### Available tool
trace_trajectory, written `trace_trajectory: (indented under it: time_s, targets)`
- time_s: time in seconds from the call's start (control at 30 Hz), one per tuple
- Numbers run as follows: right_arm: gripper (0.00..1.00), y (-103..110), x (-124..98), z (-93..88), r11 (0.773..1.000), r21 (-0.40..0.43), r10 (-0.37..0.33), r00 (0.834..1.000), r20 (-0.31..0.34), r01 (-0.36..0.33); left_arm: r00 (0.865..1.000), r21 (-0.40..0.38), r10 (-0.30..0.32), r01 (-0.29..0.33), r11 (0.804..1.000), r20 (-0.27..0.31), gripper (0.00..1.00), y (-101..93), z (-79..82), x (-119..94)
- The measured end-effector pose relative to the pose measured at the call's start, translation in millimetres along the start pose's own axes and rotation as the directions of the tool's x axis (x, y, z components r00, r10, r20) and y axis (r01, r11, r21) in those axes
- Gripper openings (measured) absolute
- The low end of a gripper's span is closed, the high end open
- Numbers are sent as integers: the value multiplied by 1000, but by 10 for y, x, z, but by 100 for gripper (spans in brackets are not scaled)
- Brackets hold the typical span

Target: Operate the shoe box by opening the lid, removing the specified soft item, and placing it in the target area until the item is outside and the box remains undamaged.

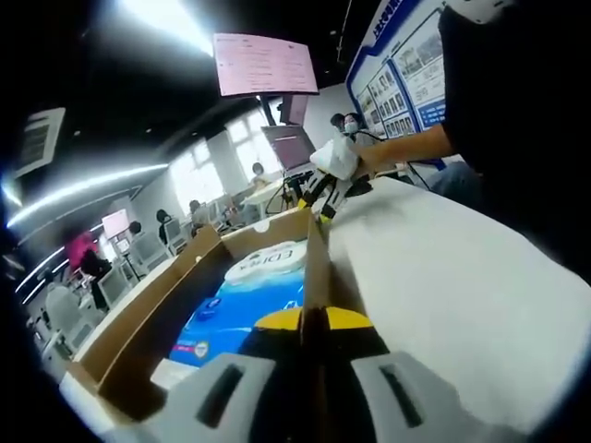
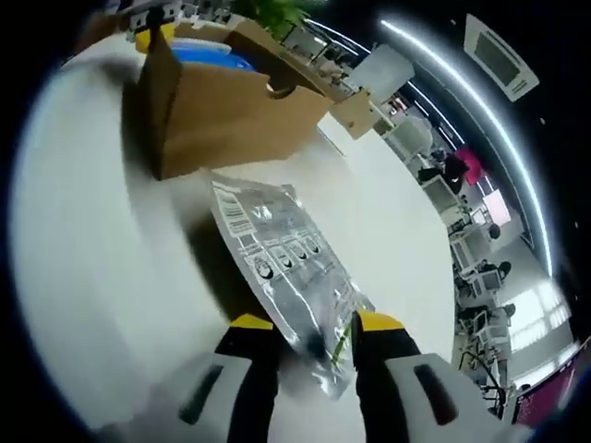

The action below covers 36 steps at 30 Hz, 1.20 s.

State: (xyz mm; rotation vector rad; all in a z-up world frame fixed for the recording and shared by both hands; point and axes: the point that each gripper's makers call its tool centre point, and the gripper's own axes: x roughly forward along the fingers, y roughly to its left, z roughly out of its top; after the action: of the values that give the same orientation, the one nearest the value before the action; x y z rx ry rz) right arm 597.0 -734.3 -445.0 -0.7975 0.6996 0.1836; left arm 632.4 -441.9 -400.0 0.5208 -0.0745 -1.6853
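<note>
My left gripper point(image 1: 314, 318) is pinched on the near wall of the shoe box point(image 1: 199, 268), the yellow tips pressed tight on the cardboard edge that runs up the middle of the left gripper view. Inside the box I see a blue and white pack point(image 1: 245, 300) lying flat on the bottom, its label facing up. The box sits open on the white table point(image 1: 443, 277), flaps spread. Past the far corner of the box, the other gripper point(image 1: 323, 194) hangs in a person's hand point(image 1: 337, 157), just off the table edge.

Over on the right gripper view, my right gripper point(image 2: 314, 337) is clamped on the corner of a clear plastic bag point(image 2: 277, 249) printed with small black icons and a barcode. The bag slopes up away from the jaws, with its shadow on the table point(image 2: 92, 231) under it. It is outside the box point(image 2: 222, 106), just beside its brown side wall; I cannot tell whether they touch. A strip of blue point(image 2: 208, 55) peeks over the box rim.
</note>
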Motion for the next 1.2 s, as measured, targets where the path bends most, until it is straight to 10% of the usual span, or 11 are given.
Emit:
trace_trajectory:
  time_s: [0.73,1.2]
  targets:
    - [35,80,-126,-41,994,97,43,999,-22,-41,1000,4,0,0,1000,-1,7,-5,3,-5]
    - [37,143,3,159,959,268,71,993,89,-93,1000,7,-2,2,1000,-2,7,-10,1,-8]
